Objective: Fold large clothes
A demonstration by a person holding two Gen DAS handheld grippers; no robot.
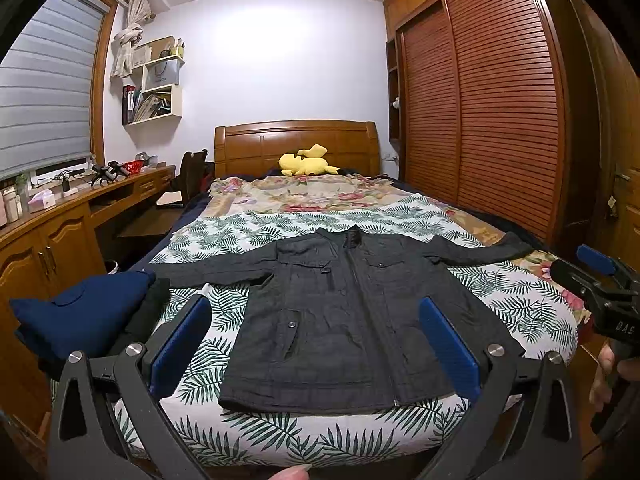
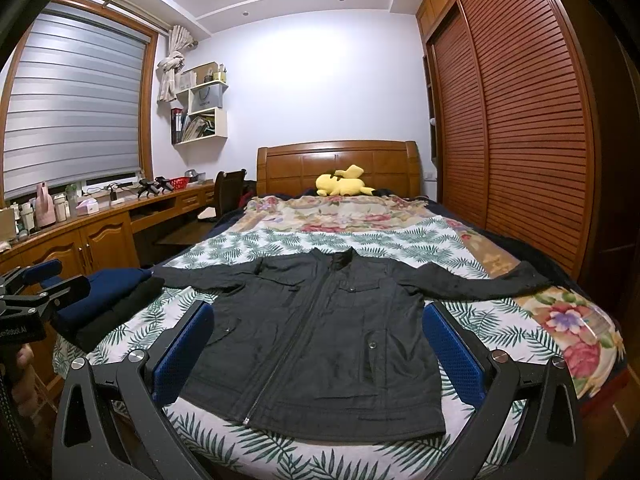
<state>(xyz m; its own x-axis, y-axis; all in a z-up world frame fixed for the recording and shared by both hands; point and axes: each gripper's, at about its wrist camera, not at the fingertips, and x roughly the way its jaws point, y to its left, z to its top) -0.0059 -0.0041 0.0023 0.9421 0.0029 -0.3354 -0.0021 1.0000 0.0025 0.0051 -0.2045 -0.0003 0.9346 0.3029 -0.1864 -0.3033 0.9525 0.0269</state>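
A dark grey zipped jacket (image 1: 340, 312) lies flat, front up, on the bed with both sleeves spread out; it also shows in the right wrist view (image 2: 320, 340). My left gripper (image 1: 316, 340) is open and empty, held above the jacket's hem at the foot of the bed. My right gripper (image 2: 320, 344) is open and empty, beside the left one and also above the hem. The right gripper shows at the right edge of the left wrist view (image 1: 600, 280), and the left gripper shows at the left edge of the right wrist view (image 2: 40, 292).
A stack of folded dark blue and black clothes (image 1: 88, 312) sits on the bed's left front corner, also in the right wrist view (image 2: 108, 300). A yellow plush toy (image 1: 306, 160) lies by the headboard. A wooden desk (image 1: 80, 208) runs along the left, a louvred wardrobe (image 1: 500, 120) along the right.
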